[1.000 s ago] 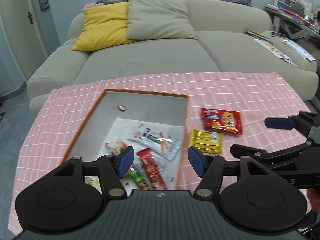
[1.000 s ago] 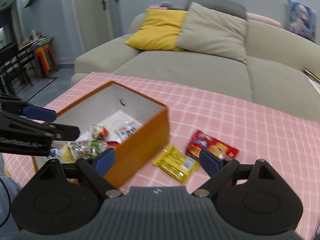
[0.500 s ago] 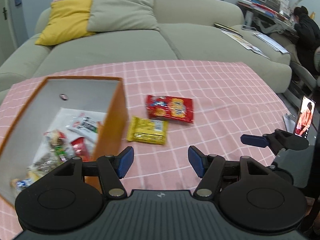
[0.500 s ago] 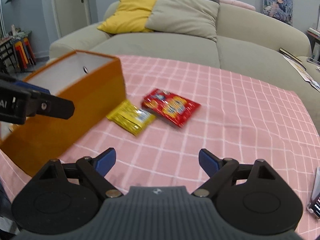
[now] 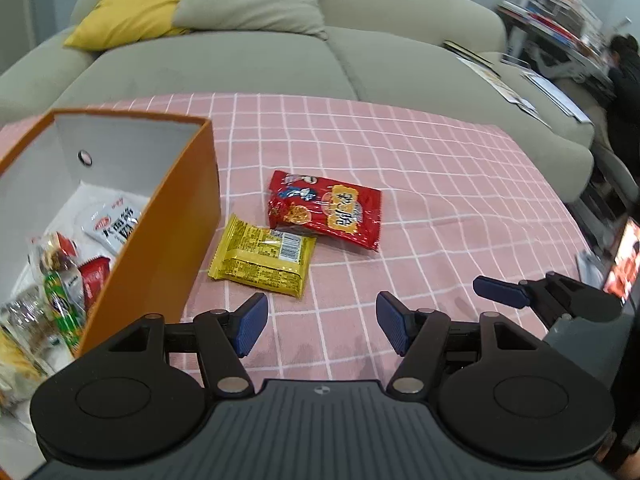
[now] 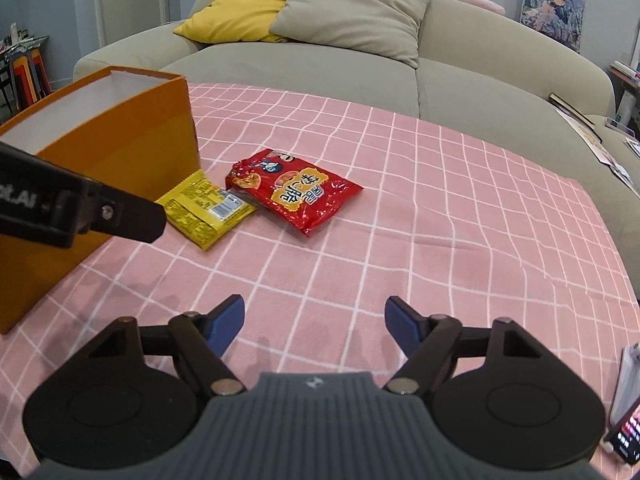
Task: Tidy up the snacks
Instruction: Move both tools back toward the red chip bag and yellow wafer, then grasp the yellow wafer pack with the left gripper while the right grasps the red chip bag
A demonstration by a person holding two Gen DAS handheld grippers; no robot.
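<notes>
Left wrist view: left gripper (image 5: 322, 324) spread wide, nothing between its blue pads, hovering above the pink checked surface (image 5: 440, 200). Just ahead and slightly left, yellow snack packet (image 5: 264, 260) lying flat, barcode side up; red snack bag (image 5: 326, 208) right behind it, lower edge overlapping the yellow one's far corner. Orange box (image 5: 168, 232) standing to the left, near wall just beside the yellow packet, white inside, several snack packs (image 5: 64, 280) piled at the bottom. Right gripper (image 5: 520, 296) at the right edge, low over the surface.

Right wrist view: right gripper (image 6: 316, 320) also spread and empty, jaws having just closed in a little. Red bag (image 6: 294, 194) and yellow packet (image 6: 206, 208) ahead and to the left, well apart from the pads, bare cloth between. Black finger of the left gripper (image 6: 100, 210) crossing in from the left, covering part of the box (image 6: 120, 140) and the yellow packet's near corner. Beige sofa (image 6: 360, 68) with yellow and grey cushions behind; phone (image 6: 624, 436) at the lower right edge.
</notes>
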